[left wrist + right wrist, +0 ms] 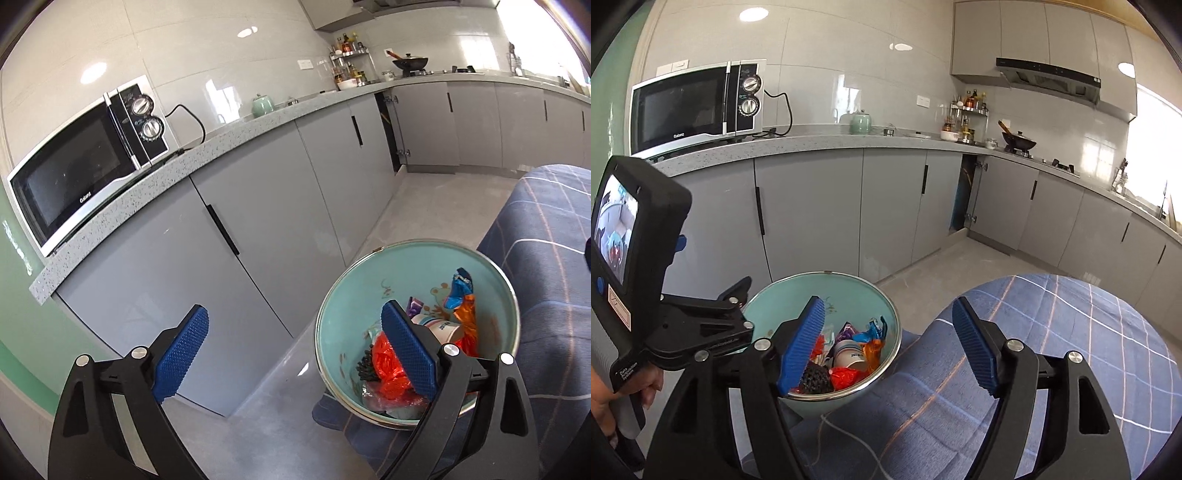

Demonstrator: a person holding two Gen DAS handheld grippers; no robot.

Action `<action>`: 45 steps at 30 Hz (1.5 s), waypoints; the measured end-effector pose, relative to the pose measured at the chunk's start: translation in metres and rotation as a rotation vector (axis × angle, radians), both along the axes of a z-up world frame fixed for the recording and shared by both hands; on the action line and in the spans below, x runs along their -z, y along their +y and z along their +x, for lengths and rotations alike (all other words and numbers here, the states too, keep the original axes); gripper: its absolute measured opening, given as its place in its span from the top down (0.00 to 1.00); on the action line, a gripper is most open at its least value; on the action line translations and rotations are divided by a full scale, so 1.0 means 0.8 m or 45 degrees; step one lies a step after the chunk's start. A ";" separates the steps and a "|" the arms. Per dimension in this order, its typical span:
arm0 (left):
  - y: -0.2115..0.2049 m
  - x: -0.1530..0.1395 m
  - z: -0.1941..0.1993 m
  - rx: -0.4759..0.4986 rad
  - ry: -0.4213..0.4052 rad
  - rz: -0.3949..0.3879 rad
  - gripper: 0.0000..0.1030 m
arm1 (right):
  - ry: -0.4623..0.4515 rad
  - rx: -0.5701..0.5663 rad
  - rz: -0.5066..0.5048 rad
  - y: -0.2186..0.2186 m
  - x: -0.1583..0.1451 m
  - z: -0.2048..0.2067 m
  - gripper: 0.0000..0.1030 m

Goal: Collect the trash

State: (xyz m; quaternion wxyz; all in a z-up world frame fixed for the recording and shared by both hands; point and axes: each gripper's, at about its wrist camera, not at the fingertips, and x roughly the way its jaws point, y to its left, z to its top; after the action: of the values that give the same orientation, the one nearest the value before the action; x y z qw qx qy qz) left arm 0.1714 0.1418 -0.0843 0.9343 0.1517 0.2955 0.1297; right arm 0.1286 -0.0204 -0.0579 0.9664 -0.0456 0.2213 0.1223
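Grey kitchen, cabinets along wall, microwave (698,107) on counter. Teal bin (857,295) stands at edge of blue checked table (1071,332), holding trash (849,362): orange bag, paper cup, wrappers. Left gripper (295,354) angled down, fingers (183,354) wide apart, right one over bin, nothing between. Right gripper (890,350) angled down, fingers apart, empty, left finger at bin rim. Hand (646,387) grips left handle.

A speckled grey worktop (849,138) runs in an L over grey cupboards (809,206) along glossy pale tiled walls (820,48), carrying a microwave (694,107) at its left end, with a wok (1019,140) under a hood (1049,75), grey floor (979,262), and bright daylight at the right.
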 end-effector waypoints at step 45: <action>0.004 -0.029 -0.019 -0.010 -0.072 -0.009 0.07 | -0.045 0.034 0.017 -0.006 -0.016 -0.016 0.26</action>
State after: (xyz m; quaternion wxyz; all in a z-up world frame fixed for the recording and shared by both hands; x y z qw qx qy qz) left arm 0.1563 0.1453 -0.0613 0.9423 0.1436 0.2700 0.1364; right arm 0.1159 -0.0255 -0.0455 0.9720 -0.0386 0.2038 0.1101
